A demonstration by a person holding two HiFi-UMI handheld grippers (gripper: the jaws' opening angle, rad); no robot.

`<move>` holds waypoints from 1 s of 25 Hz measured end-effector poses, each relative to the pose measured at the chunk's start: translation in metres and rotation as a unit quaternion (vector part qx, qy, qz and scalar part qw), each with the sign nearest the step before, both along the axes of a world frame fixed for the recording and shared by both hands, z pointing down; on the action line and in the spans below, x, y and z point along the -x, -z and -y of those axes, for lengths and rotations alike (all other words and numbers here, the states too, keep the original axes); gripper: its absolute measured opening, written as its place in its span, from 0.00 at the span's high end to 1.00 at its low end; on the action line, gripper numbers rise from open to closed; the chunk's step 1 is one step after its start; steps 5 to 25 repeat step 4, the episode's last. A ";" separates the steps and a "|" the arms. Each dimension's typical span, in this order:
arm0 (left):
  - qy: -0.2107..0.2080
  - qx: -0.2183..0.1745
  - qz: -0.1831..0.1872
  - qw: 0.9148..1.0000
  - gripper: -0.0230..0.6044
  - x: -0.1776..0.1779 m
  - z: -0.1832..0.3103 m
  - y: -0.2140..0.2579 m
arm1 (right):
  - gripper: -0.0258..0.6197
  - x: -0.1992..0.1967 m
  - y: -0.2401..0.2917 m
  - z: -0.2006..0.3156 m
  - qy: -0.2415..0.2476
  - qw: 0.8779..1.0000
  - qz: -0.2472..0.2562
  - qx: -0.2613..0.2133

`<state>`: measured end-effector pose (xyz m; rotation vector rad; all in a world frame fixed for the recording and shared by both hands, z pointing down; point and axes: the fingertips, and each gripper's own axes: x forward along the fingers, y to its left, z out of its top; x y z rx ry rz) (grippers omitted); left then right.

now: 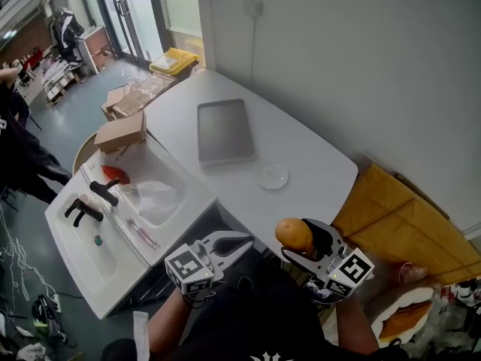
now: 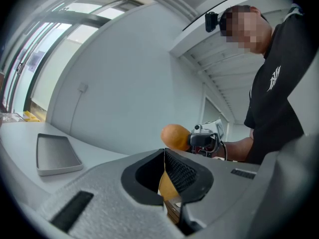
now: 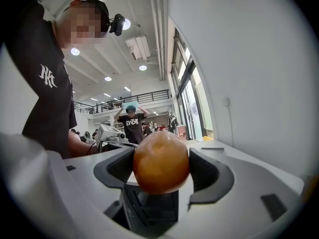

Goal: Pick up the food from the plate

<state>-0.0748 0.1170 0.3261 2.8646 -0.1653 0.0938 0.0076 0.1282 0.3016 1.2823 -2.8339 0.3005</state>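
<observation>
The right gripper [image 3: 161,169] has its fingers clamped on a round orange-brown piece of food [image 1: 293,234]. It is in the air near the person, apart from the small plate [image 1: 273,177] on the white bench [image 1: 316,164]. The left gripper [image 1: 233,245] is empty, its fingers closed together.

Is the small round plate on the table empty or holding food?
Empty: the head view shows nothing on the plate. The orange food is clamped in the right tool.
</observation>
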 end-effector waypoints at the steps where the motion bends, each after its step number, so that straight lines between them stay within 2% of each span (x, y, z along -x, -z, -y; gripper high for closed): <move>1: 0.001 0.002 0.001 1.000 0.95 0.001 0.001 -0.002 | 0.43 0.001 -0.001 0.003 0.002 1.000 -0.001 0.002; 25: 0.005 0.006 0.001 1.000 0.95 0.005 0.006 -0.005 | 0.43 0.003 -0.004 0.013 0.009 1.000 -0.004 0.004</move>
